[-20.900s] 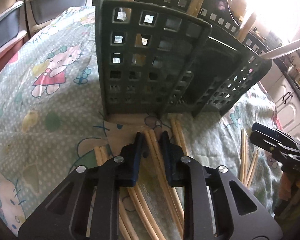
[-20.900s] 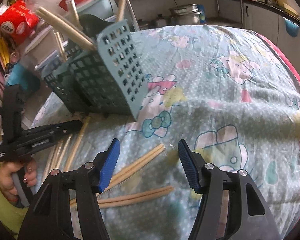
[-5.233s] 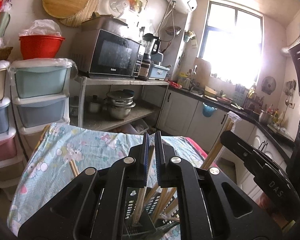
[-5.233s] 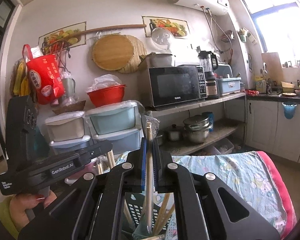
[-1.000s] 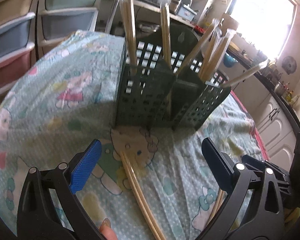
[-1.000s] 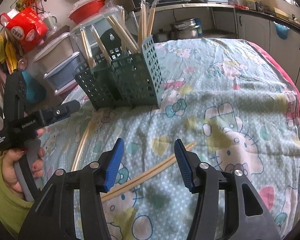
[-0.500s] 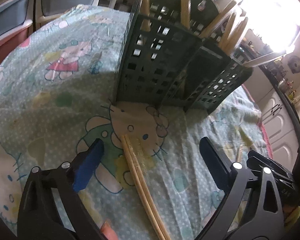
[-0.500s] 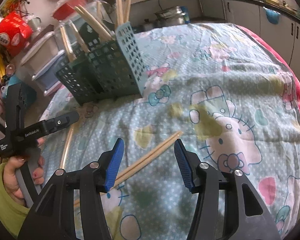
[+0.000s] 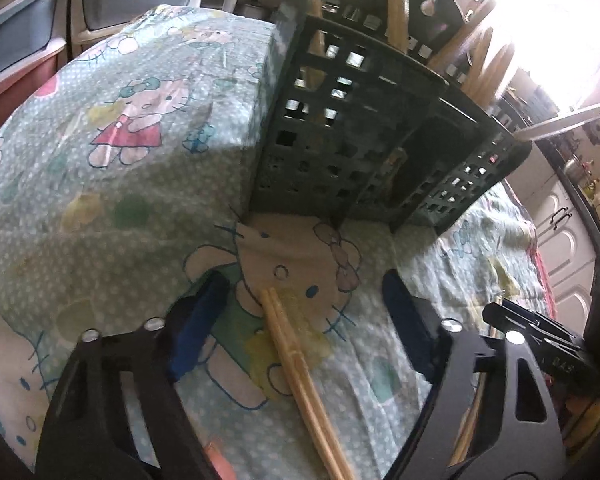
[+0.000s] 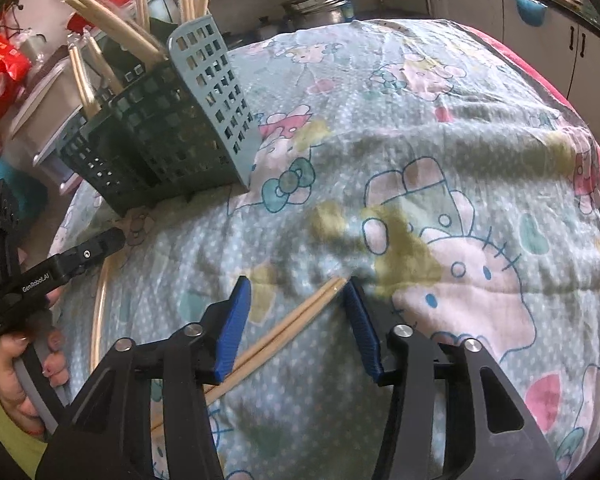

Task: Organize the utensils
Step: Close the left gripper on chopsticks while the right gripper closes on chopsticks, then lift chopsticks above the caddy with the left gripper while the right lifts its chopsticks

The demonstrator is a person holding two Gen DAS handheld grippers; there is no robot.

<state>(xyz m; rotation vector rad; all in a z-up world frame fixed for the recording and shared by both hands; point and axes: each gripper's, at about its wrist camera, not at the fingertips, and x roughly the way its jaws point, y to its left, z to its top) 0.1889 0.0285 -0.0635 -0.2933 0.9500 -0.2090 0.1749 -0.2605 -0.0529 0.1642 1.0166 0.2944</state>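
Cartoon-cat bedspread [image 10: 440, 128] covers the table. Left gripper [image 9: 300, 312], jaws spread, straddles one chopstick pair [image 9: 296, 364]; right gripper [image 10: 296, 316], jaws spread, straddles another [image 10: 284, 328]. Thin sticks could roll or split apart when pinched. At 11 o'clock, the green basket [image 10: 172, 136] holds upright chopsticks.

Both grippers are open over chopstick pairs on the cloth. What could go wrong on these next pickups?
The right gripper straddles its chopstick pair near the tip, so the long end may droop or one stick slip out. The left gripper faces a wrapped pair on soft tablecloth; closing could snag fabric. The holder is already crowded.
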